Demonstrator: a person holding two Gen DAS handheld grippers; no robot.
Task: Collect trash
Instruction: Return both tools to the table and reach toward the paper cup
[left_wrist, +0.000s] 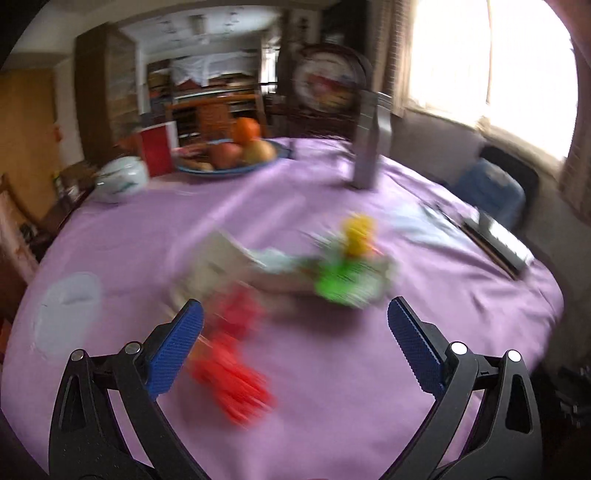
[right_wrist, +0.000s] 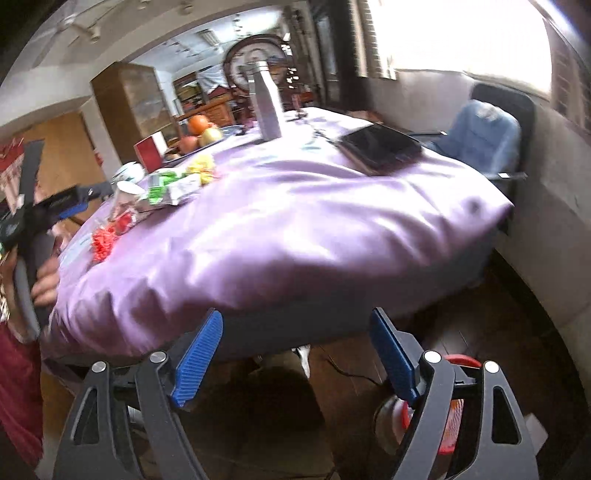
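2 claws, left claw (left_wrist: 295, 317) and right claw (right_wrist: 295, 328), are released and empty. Crumpled red wrappers (left_wrist: 232, 369) lie loose on the tabletop (left_wrist: 332, 387); a hasty pinch could snag the purple cloth instead.

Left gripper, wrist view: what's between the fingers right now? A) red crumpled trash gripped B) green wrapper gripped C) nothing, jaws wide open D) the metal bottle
C: the left gripper stands wide open over the purple tablecloth, with the red trash lying beside its left finger, not gripped.

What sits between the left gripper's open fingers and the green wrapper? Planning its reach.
Left wrist view: red crumpled scraps lie between left gripper and green wrapper.
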